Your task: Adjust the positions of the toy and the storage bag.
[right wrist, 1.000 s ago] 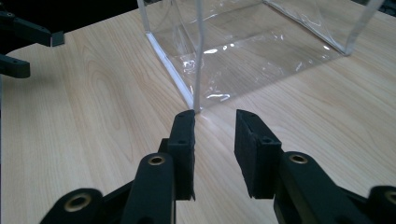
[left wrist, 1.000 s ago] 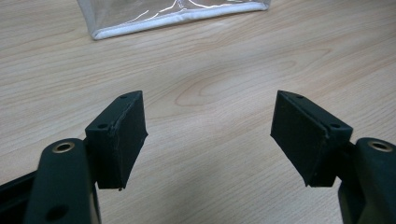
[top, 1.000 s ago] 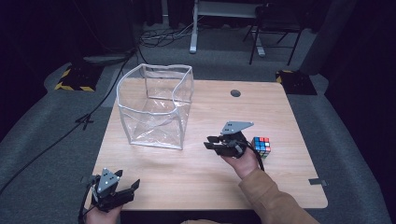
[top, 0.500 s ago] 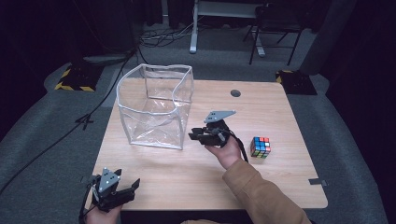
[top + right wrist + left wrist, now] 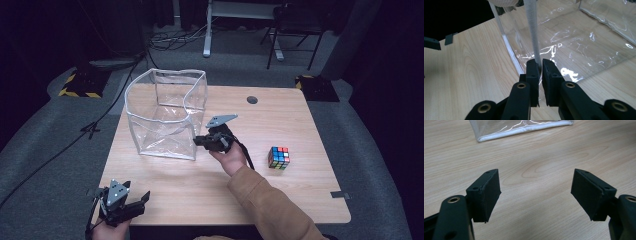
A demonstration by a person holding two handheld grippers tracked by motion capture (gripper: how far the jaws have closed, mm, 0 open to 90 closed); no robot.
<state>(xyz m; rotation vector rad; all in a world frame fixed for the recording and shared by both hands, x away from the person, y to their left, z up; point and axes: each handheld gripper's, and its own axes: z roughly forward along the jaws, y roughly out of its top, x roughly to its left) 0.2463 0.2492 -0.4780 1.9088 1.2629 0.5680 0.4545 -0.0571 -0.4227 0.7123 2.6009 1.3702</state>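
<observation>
Your right gripper (image 5: pixel 199 141) has just closed its jaws on the white corner edge of the clear plastic bag (image 5: pixel 165 115), which stands open toward the far left of the table (image 5: pixel 300 200). Your left gripper (image 5: pixel 131 206) rests at the table's near left edge, jaws apart and holding nothing. The puzzle cube (image 5: pixel 279 157) sits apart to the right of your right hand.
</observation>
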